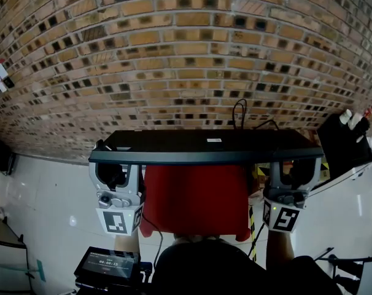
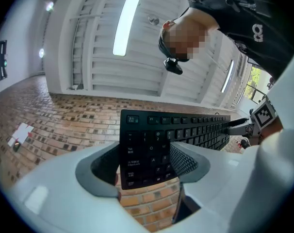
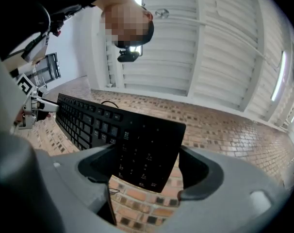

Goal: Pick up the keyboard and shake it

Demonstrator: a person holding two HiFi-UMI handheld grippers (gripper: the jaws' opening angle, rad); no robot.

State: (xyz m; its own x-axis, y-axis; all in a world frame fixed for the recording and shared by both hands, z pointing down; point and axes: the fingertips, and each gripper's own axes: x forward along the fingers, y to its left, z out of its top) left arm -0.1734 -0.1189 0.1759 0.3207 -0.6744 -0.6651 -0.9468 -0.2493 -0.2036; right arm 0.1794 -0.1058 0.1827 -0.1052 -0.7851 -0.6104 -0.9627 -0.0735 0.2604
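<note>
Keyboard (image 1: 204, 147): off any surface, held level across your front with one gripper at each end.

- Nearest you: a black device with a lit screen (image 1: 106, 263) sits low at your left, below the left gripper (image 1: 115, 165).
- Left gripper: the jaws are closed on the keyboard's left end. In the left gripper view (image 2: 147, 164) the Esc corner of the keyboard (image 2: 152, 144) sits between the pads, with the key side towards the camera.
- Right gripper (image 1: 290, 168): the jaws are closed on the right end. In the right gripper view (image 3: 147, 171) the numeric-pad end of the keyboard (image 3: 137, 144) fills the gap, and its outer corner sticks out past the jaws.
- In the head view you see the keyboard's smooth side with a small white label.
- Below the span between the grippers is a red object (image 1: 198, 201), close under the keyboard's near edge. I cannot tell whether they touch.
- Left side: white floor (image 1: 45, 201), open beside the left end.
- Right side: a black box (image 1: 345, 143) stands just beyond the right end, so there is less room there.
- Far edge: a dark cable (image 1: 238, 112) loops up from it.
- Beyond: a brick wall (image 1: 174, 60) fills the view ahead. Both gripper views show a white slatted ceiling (image 2: 152, 57) overhead.
</note>
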